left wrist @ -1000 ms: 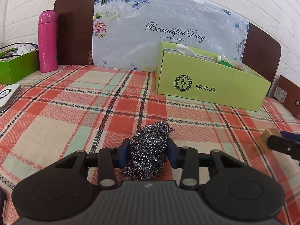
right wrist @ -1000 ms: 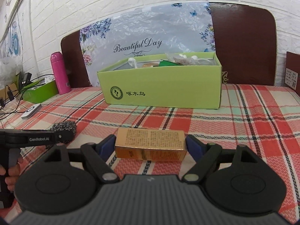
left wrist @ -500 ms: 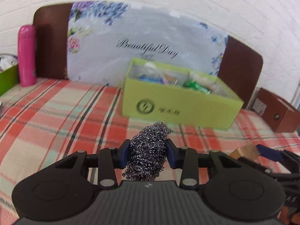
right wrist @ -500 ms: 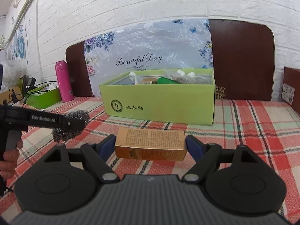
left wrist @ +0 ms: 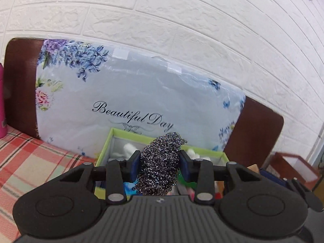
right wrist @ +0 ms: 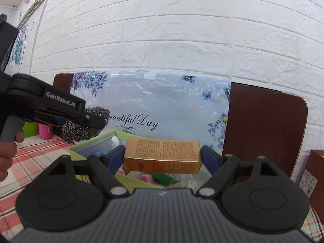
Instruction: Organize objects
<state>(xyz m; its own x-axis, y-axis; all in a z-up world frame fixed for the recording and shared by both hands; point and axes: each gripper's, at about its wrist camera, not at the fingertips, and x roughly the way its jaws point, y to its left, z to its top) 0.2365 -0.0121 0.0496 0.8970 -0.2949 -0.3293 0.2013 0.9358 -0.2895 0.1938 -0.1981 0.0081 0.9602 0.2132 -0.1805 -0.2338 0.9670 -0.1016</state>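
My left gripper (left wrist: 160,165) is shut on a grey steel-wool scourer (left wrist: 162,162), held in the air over the near end of the green box (left wrist: 105,147). My right gripper (right wrist: 163,158) is shut on a gold carton (right wrist: 162,156) with small print, gripped by its two ends above the same green box (right wrist: 91,143). In the right wrist view the left gripper (right wrist: 89,119) and its scourer (right wrist: 81,129) hang at the left, above the box's left corner. The box holds several small items, mostly hidden behind the grippers.
A floral "Beautiful Day" bag (left wrist: 131,105) leans on a brown headboard (right wrist: 265,125) behind the box, under a white brick wall. A pink bottle (right wrist: 45,130) stands far left. A brown box (left wrist: 293,166) sits right. A hand (right wrist: 8,151) grips the left handle. The plaid cloth (left wrist: 26,162) spreads left.
Both grippers have risen and moved forward from low over the plaid cloth to above the green box, each still holding its object. The views now tilt up toward the wall.
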